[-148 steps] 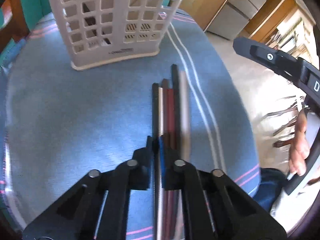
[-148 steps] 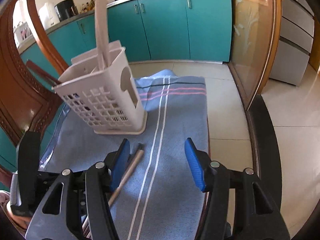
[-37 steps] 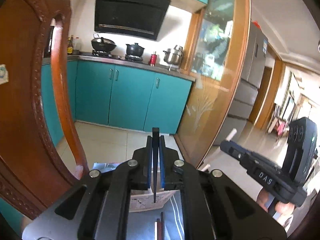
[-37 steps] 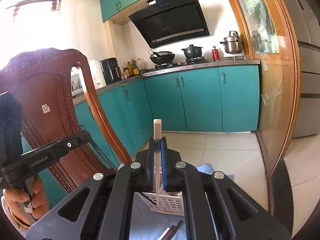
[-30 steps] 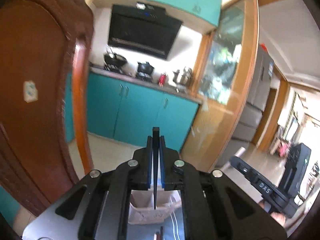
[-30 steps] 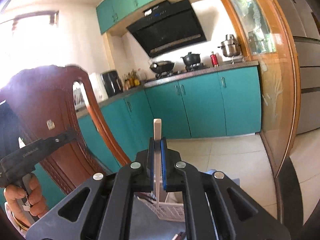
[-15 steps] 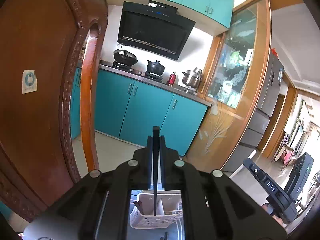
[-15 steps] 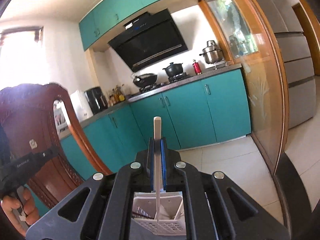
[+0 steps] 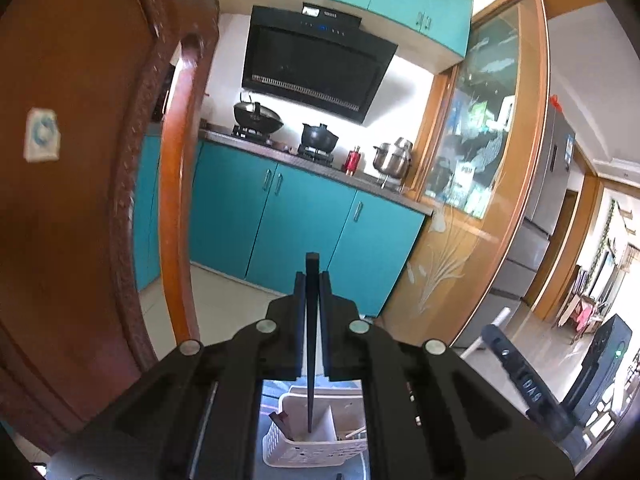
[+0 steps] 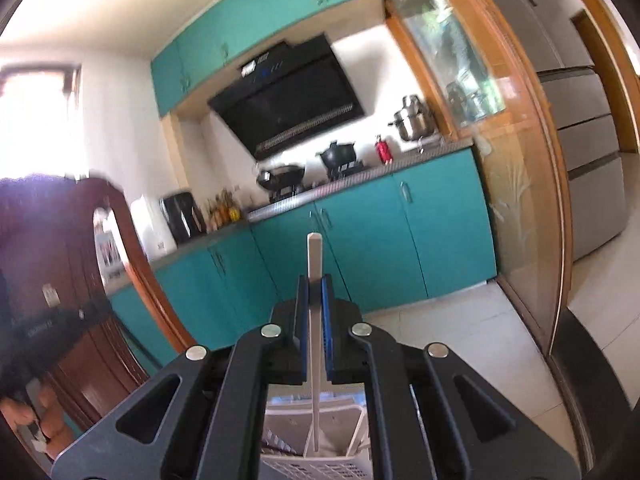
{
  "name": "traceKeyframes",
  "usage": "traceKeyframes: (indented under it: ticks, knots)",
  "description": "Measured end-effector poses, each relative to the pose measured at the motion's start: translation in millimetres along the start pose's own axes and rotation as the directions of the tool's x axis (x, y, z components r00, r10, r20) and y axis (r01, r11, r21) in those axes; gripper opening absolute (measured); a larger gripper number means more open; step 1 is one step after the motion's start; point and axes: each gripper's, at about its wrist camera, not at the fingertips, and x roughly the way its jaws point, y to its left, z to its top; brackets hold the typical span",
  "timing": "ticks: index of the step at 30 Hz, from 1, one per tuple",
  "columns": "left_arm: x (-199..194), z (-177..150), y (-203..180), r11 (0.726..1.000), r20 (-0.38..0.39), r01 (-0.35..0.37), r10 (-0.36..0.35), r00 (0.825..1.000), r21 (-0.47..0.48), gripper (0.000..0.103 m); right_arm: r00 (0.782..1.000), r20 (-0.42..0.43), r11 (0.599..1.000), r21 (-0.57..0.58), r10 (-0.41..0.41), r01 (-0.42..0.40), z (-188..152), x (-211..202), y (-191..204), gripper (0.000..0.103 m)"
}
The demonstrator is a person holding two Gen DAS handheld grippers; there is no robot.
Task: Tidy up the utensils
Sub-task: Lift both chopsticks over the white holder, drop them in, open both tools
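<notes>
Fingers [image 9: 299, 320] on my left gripper [image 9: 312, 320] pinch a black chopstick [image 9: 311, 344]. My right gripper [image 10: 315, 324] pinches a pale chopstick [image 10: 314, 320] the same way. Both sticks stand straight up, tips down over the white basket [image 9: 316, 450] (so they can drop right in, I think). Each stick pokes out above and below my fingers.

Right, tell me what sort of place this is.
A home kitchen, most likely: teal cabinets, a black range hood over a stove with pots, and a fridge to the side. A white utensil caddy sits below the grippers.
</notes>
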Motion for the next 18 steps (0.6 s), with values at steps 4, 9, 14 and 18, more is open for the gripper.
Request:
traceKeyframes:
  ticks: [4,9,14,18]
  knots:
    - [14,-12,-8,0.999,-0.056,0.001,0.001,0.998,0.038,0.007,0.998,-0.064,0.996,-0.085,-0.011,0.005,-18,16,14,0.007]
    - [20,-26,-18,0.995,-0.082,-0.024,0.032,0.996,0.100,0.007,0.994,-0.112,0.987,-0.160,-0.014,-0.005,-38,21,27,0.007]
    - [21,-35,-18,0.992,-0.106,-0.036,0.049,0.993,0.121,0.007,0.993,-0.120,0.991,-0.132,-0.014,-0.002,-41,10,20,0.013]
    - [22,-37,-15,0.992,-0.116,-0.041,0.055,0.992,0.123,0.007,0.993,-0.121,0.998,-0.055,-0.003,-0.004,-34,-9,4,0.021]
